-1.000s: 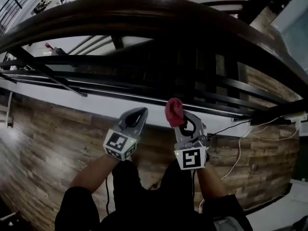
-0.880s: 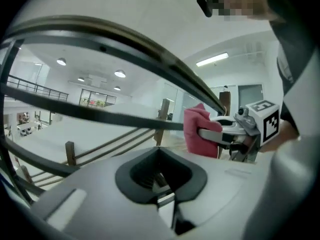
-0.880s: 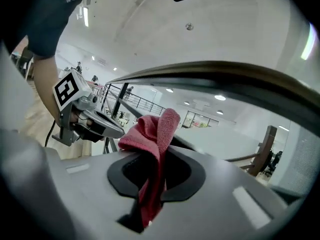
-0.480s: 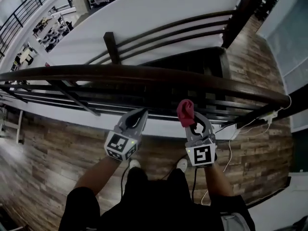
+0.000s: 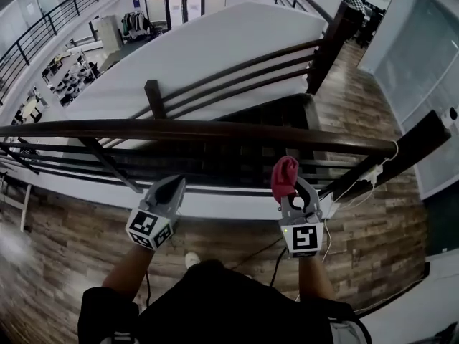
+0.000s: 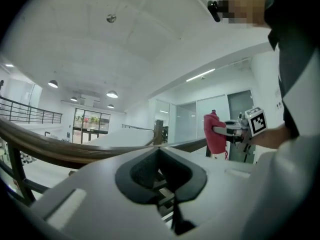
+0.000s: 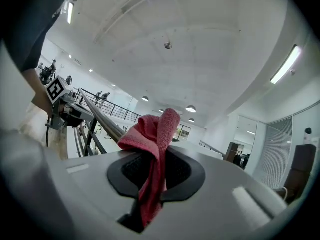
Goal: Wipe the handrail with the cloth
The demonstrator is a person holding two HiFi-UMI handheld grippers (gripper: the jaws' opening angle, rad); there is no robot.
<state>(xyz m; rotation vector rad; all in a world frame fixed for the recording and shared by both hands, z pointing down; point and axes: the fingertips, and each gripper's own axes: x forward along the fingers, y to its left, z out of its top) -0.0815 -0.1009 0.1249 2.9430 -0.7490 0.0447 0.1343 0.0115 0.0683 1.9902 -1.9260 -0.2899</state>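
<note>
A dark wooden handrail (image 5: pixel 215 130) runs across the head view from the left edge to a post at the right. A red cloth (image 5: pixel 284 176) sticks up out of my right gripper (image 5: pixel 292 193), which is shut on it just below and on the near side of the rail. In the right gripper view the cloth (image 7: pixel 156 134) is bunched between the jaws, with the handrail (image 7: pixel 102 118) to the left. My left gripper (image 5: pixel 172 185) is shut and holds nothing; it sits under the rail, left of the right one. The left gripper view also shows the handrail (image 6: pixel 60 153) and the cloth (image 6: pixel 215 132).
Black metal bars (image 5: pixel 107 165) run under the handrail. Beyond it a stairwell drops away with lower rails (image 5: pixel 237 77) and a dark post (image 5: pixel 337 31). White cables (image 5: pixel 358 188) hang at the right. I stand on wooden plank floor (image 5: pixel 64 242).
The view has lifted, so the handrail looks farther off and thinner. My left gripper has shifted left and lower. The right gripper still holds the cloth at about the same spot.
</note>
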